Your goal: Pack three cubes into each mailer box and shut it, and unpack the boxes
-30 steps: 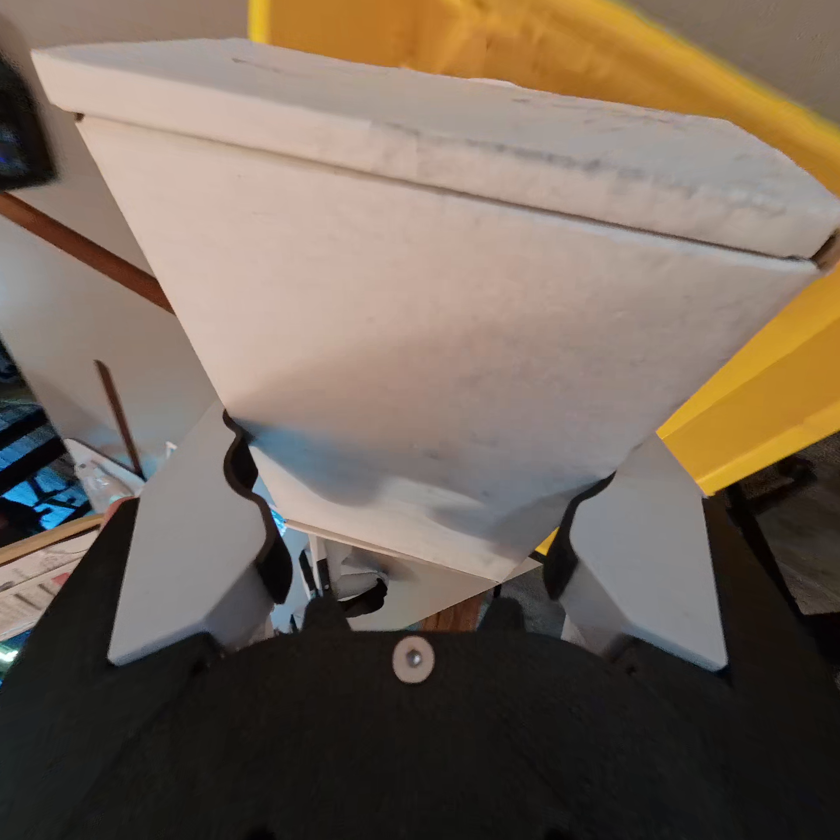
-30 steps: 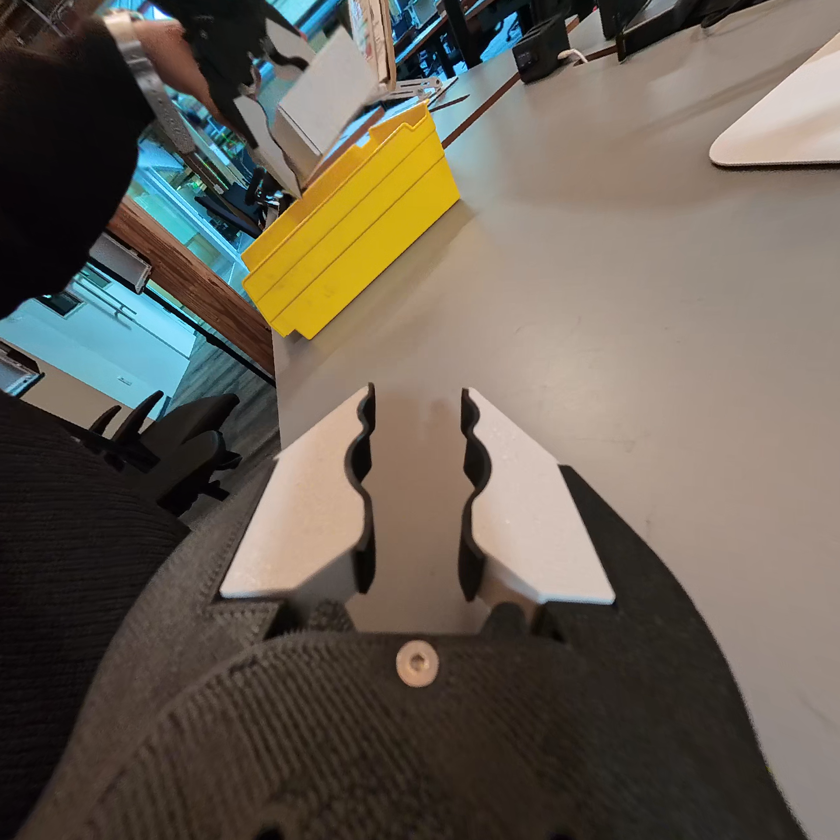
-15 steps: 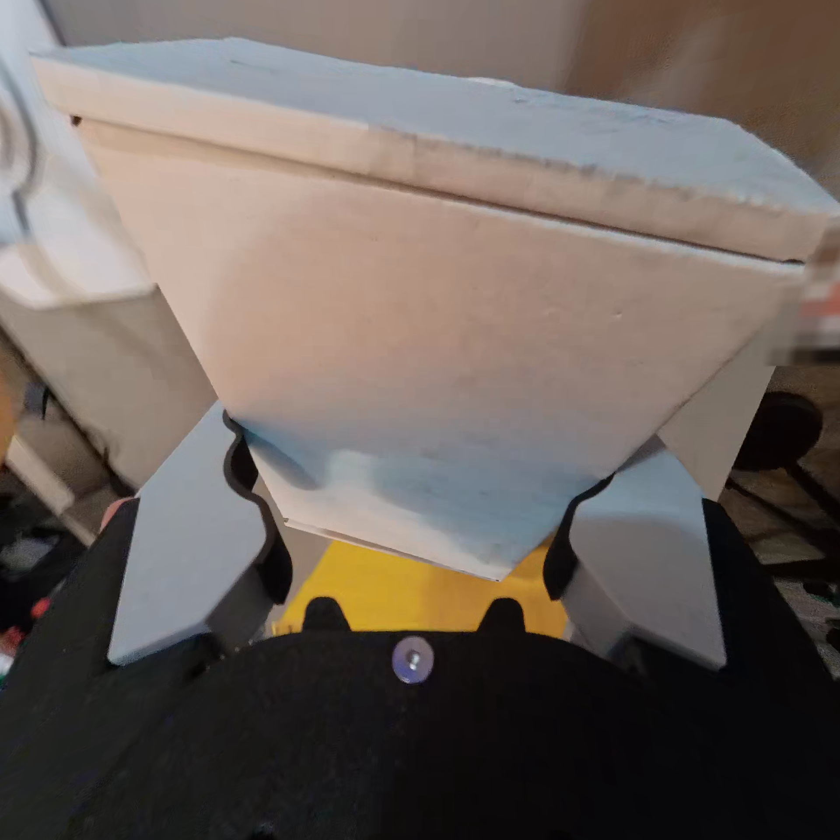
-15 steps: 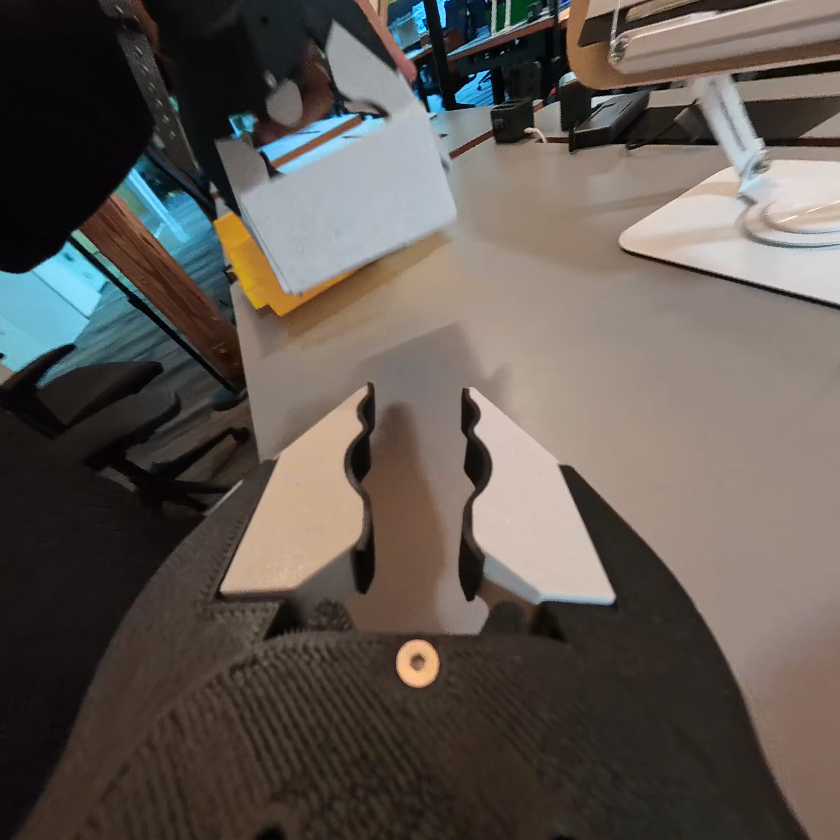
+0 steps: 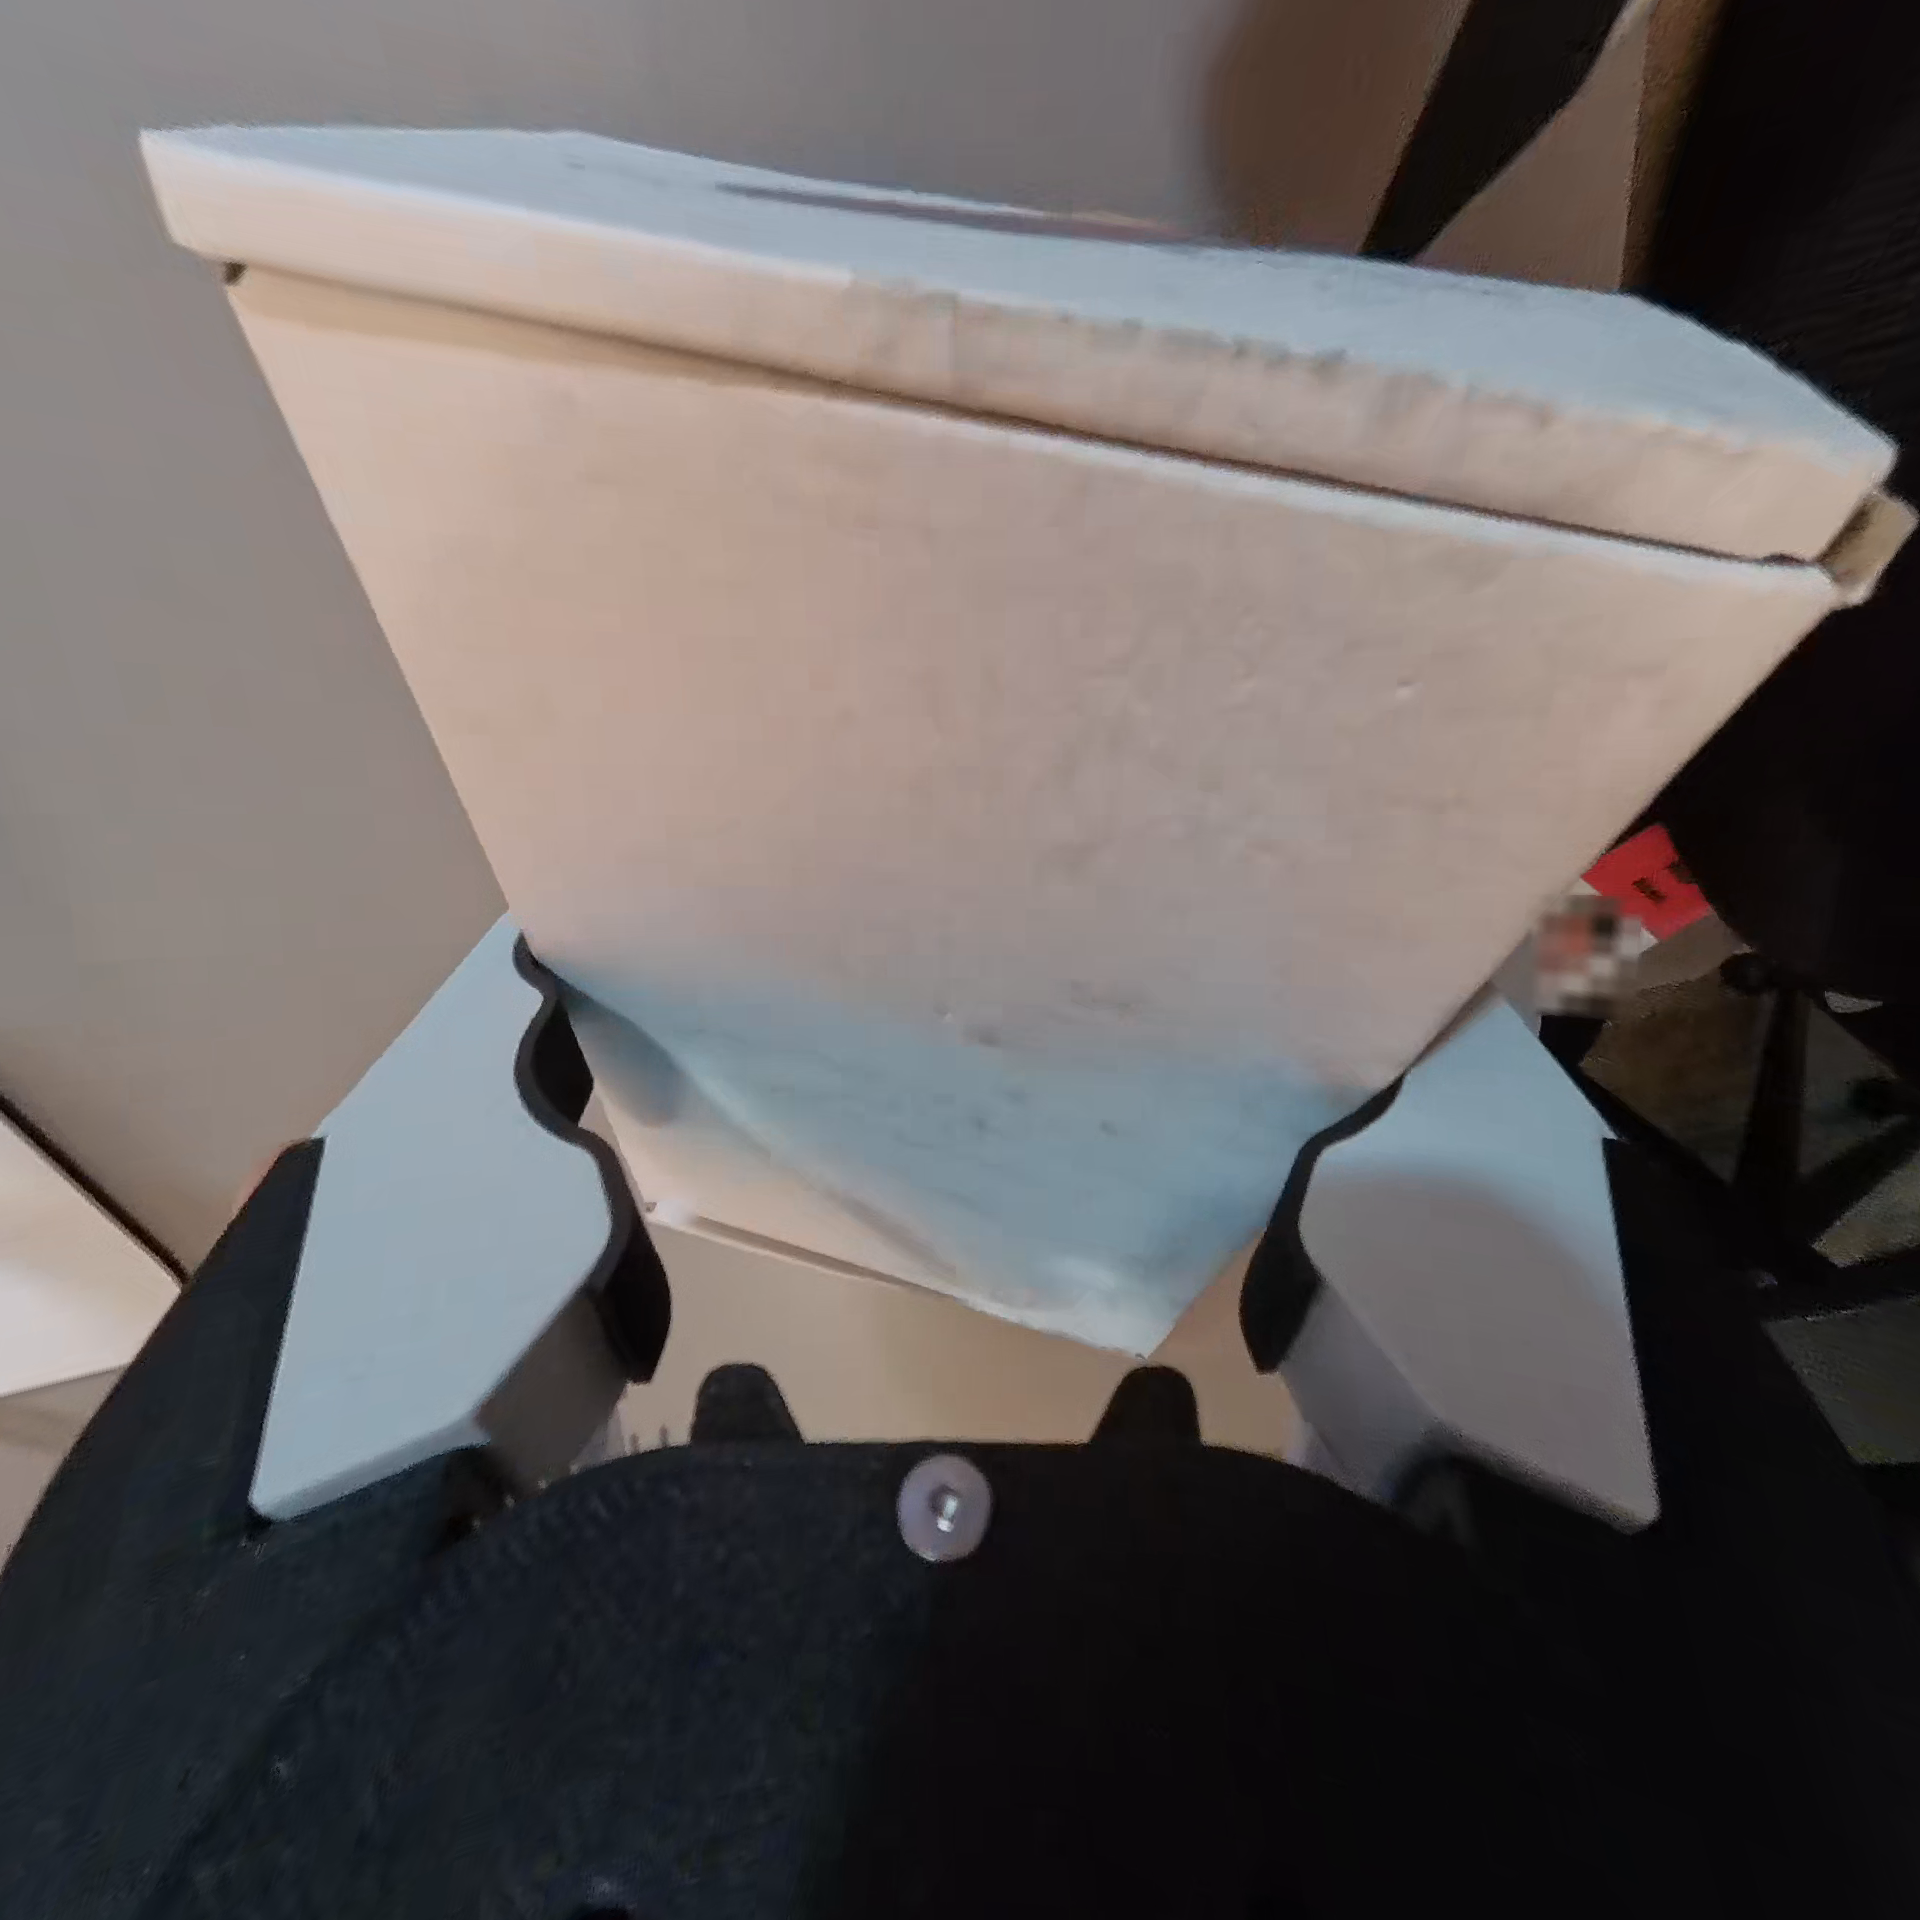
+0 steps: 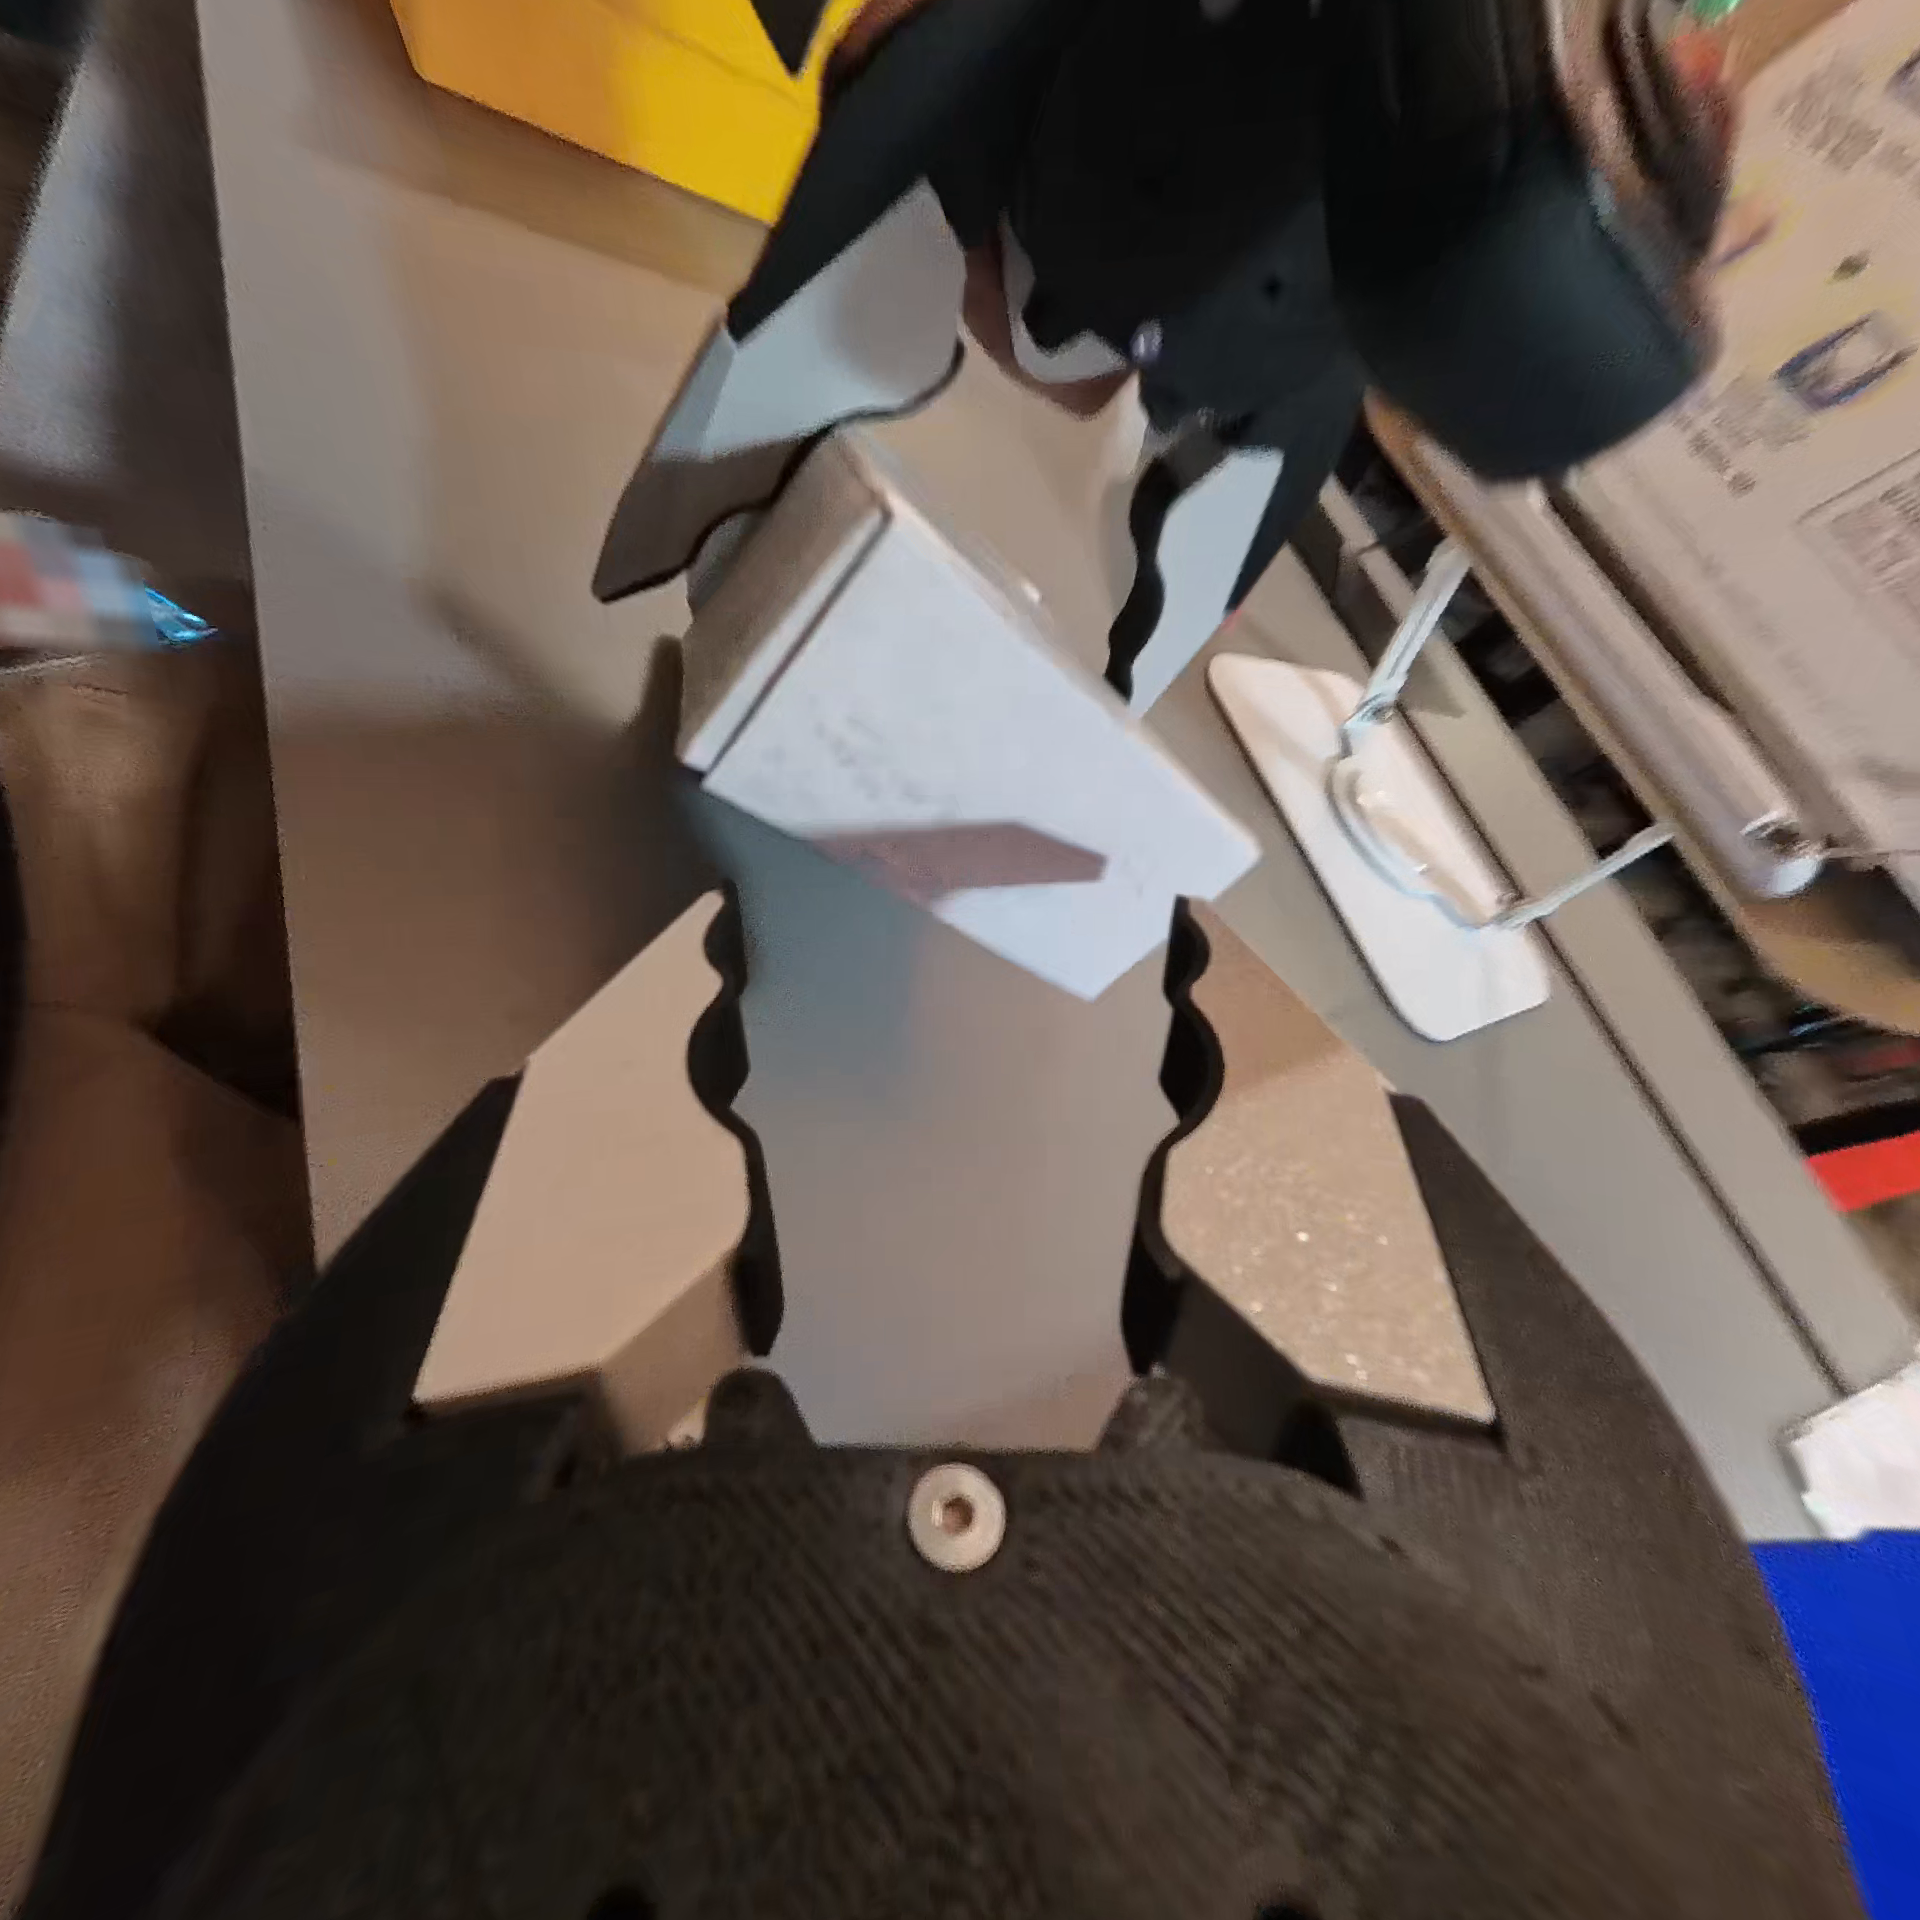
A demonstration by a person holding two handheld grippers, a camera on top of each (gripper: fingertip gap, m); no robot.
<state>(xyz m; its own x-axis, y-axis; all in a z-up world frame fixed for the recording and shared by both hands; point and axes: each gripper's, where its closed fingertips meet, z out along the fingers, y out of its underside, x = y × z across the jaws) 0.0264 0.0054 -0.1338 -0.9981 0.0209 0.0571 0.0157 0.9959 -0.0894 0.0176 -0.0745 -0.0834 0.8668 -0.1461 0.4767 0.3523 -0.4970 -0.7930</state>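
A closed white cardboard mailer box (image 5: 935, 644) fills the centre of the left wrist view, clamped by its lower edges between the two pale fingers of the left gripper (image 5: 935, 1122) and held in the air, its lid shut. In the right wrist view the same box appears in the upper middle of the frame, tilted above the grey tabletop (image 6: 436, 727), with a brown strip across its face. The right gripper (image 6: 951, 1029) sits at the bottom of that frame, parted and empty, its jaws apart just under the box. A yellow bin (image 6: 623, 94) lies at the top left, a white stand base (image 6: 1382, 852) at the right. The box seems to be mid-carry; next it probably needs setting flat on the table so the free gripper can lift the lid.
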